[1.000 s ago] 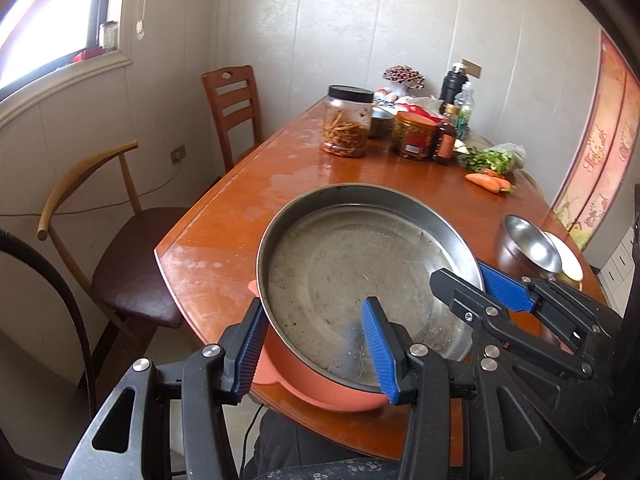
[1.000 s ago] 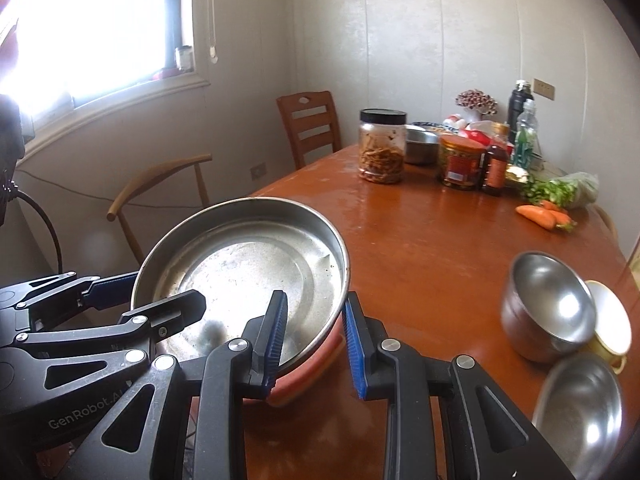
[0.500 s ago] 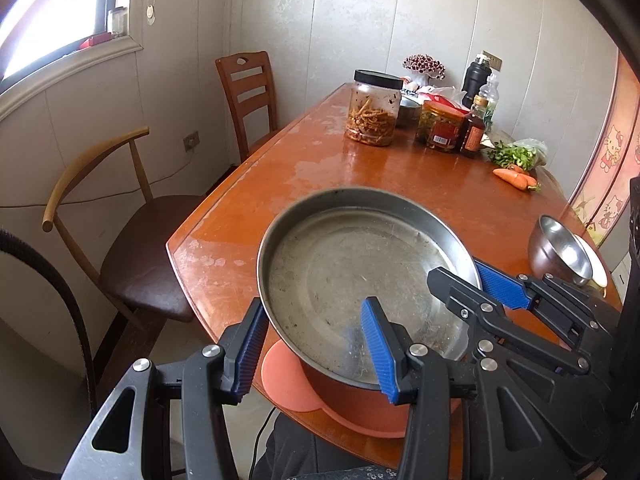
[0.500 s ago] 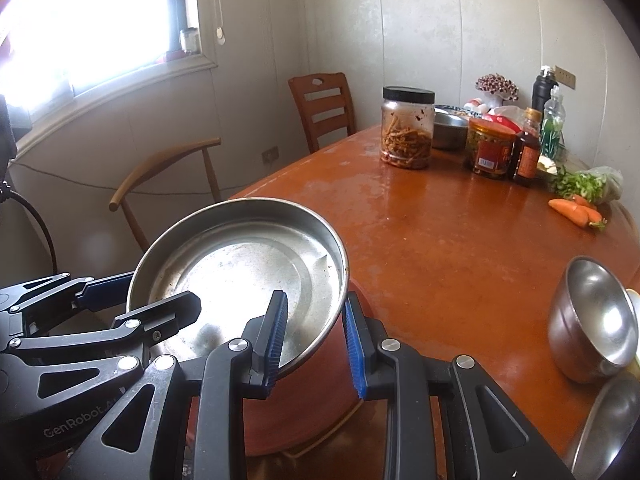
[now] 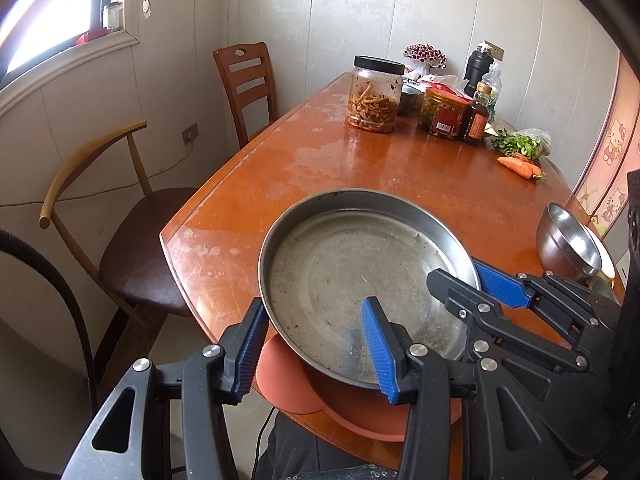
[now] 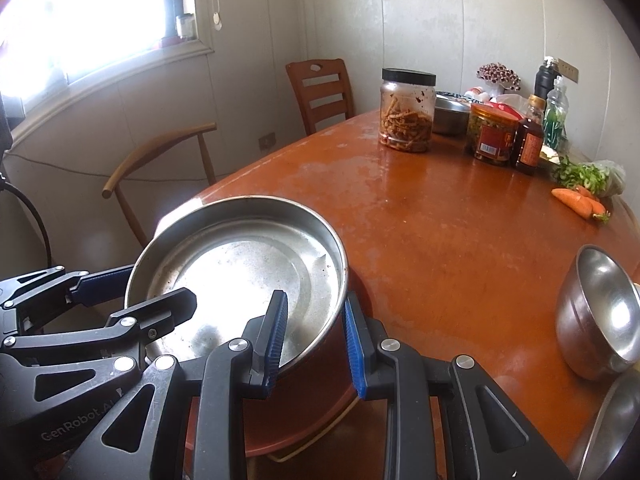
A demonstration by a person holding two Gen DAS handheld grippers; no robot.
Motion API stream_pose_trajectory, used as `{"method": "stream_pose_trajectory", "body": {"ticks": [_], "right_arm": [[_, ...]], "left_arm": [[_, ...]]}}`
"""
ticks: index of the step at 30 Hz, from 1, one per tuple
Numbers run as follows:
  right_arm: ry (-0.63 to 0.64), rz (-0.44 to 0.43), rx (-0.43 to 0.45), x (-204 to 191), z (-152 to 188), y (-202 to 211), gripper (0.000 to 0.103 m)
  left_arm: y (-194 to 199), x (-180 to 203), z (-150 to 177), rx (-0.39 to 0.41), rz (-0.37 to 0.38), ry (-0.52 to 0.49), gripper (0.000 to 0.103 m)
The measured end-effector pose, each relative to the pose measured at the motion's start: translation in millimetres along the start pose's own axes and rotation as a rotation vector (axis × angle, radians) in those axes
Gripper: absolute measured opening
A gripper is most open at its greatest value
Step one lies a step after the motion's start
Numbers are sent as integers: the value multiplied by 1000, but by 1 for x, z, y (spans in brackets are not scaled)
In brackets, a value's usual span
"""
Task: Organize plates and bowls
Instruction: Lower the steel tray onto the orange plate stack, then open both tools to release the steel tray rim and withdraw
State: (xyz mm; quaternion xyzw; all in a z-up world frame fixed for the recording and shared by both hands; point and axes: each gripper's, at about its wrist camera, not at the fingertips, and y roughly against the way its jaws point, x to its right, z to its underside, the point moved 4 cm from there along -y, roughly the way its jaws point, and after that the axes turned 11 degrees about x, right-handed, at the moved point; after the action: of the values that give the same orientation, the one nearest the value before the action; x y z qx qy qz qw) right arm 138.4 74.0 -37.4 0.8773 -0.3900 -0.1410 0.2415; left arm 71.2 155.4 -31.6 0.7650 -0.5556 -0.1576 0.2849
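Observation:
A wide, shallow steel pan [image 5: 352,280] [image 6: 244,268] hangs tilted over the near edge of the table, held by its rim from two sides. My left gripper [image 5: 314,354] is shut on the near-left rim, and it shows again at the left of the right wrist view [image 6: 132,296]. My right gripper [image 6: 314,340] is shut on the near-right rim, and it appears at the right of the left wrist view [image 5: 472,280]. A flat orange plate [image 5: 288,384] [image 6: 304,412] lies under the pan. I cannot tell whether the pan touches it.
A steel bowl [image 5: 568,240] [image 6: 600,316] stands at the right with a pale dish [image 5: 604,252] behind it, and another steel bowl [image 6: 612,432] is nearer. Jars [image 5: 376,96], bottles and carrots [image 5: 516,166] crowd the table's far end. Two chairs [image 5: 132,216] stand on the left.
Both grippers have carried the pan lower and back toward the table's near edge. More of the orange plate shows under it. Neither grip has changed.

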Motion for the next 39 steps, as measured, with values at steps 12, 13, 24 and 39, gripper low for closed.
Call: {"method": "stream_pose_trajectory", "body": {"ticks": [12,13,24,39], "right_arm": [[16,7,-31,-1,12,-3,30],[19,10,-33,-1,13,-3,30],[6,0,-34,0,15,3,30],[-18,-9,-15,5,14,17,34]], "left_arm": [[3,1,3,5,-2,-5,48],[3,1,4,5,-2,-5,48],[9,2,7,4,14,-9,48],[15,8,14,-19,26,-11,49]]}}
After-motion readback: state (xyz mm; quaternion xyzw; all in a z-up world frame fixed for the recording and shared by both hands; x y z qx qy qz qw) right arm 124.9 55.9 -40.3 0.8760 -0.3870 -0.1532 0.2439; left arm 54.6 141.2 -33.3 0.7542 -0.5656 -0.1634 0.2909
